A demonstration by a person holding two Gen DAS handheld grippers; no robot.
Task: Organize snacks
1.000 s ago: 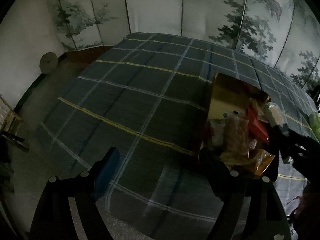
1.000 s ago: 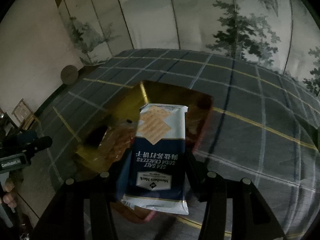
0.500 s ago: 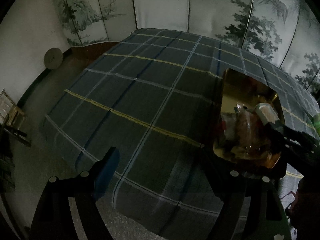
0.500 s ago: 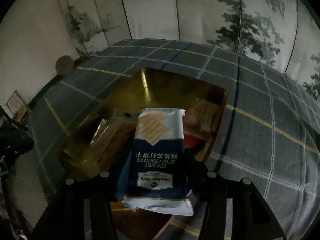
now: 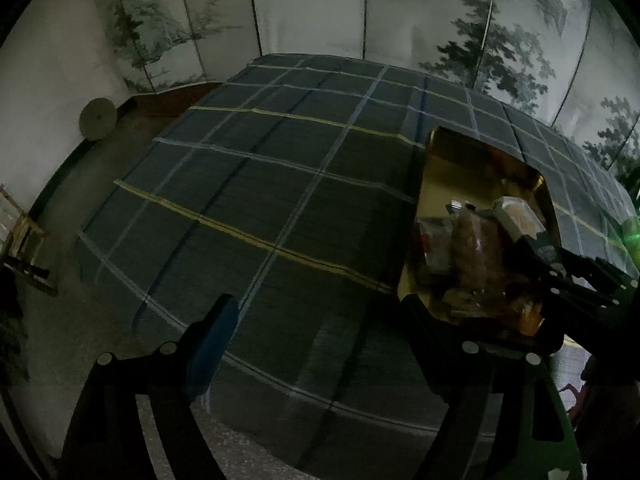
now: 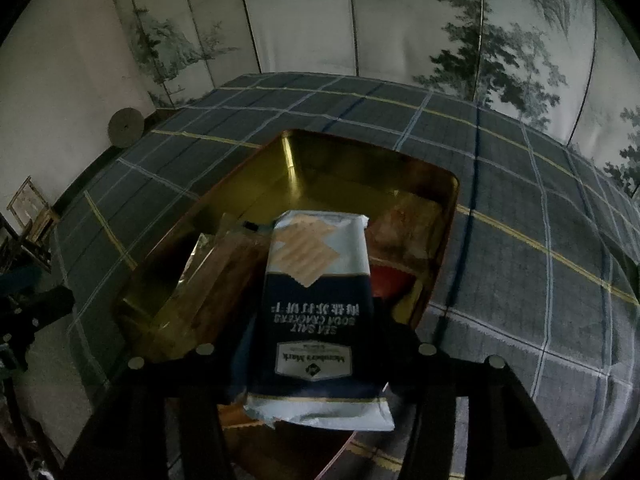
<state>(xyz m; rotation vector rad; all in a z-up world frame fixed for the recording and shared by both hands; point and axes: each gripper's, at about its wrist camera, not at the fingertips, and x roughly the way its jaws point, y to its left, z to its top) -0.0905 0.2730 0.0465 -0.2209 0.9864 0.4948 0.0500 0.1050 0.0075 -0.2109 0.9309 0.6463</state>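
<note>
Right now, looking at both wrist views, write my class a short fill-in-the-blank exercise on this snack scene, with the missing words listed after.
1. The right gripper holds a pack of sea salt soda ____.
2. The pack hangs over a ____-coloured tray that already holds other snacks.
3. The left gripper is open and holds ____.
4. The tray rests on a ____-patterned cloth.

Missing words: crackers; gold; nothing; plaid
</note>
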